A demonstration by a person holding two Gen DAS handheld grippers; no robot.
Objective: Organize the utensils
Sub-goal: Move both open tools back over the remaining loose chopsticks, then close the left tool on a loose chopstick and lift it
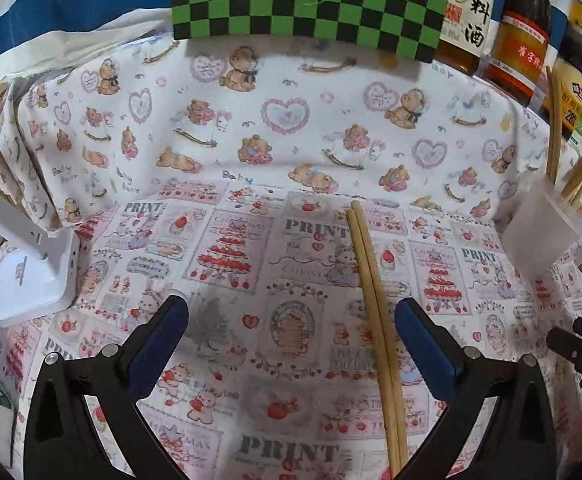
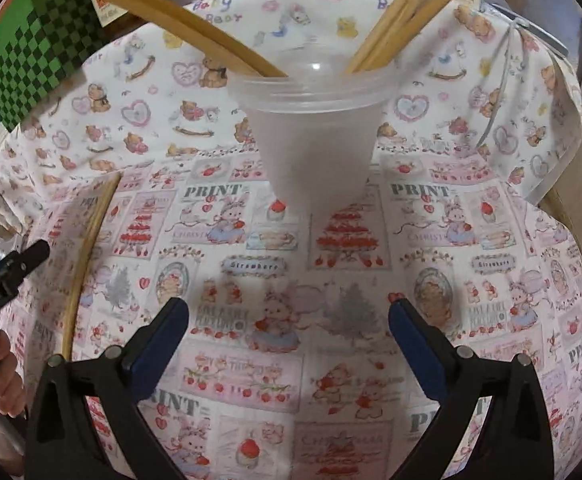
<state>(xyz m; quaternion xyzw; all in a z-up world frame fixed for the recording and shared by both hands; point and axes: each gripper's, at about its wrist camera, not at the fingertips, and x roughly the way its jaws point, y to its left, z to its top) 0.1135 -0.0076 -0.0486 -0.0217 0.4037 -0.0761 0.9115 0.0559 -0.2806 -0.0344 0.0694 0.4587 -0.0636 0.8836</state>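
Chopsticks (image 1: 375,320), one pair, lie flat on the printed tabletop cloth (image 1: 227,248) between the left gripper's (image 1: 291,316) wide-apart fingers, untouched. Right gripper (image 2: 289,320) fingers gape too, empty, near the plastic cup (image 2: 315,148) holding more chopsticks.

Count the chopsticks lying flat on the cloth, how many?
2. The chopsticks lie side by side on the cloth, touching, near the left tongs. Others stand in the cup.
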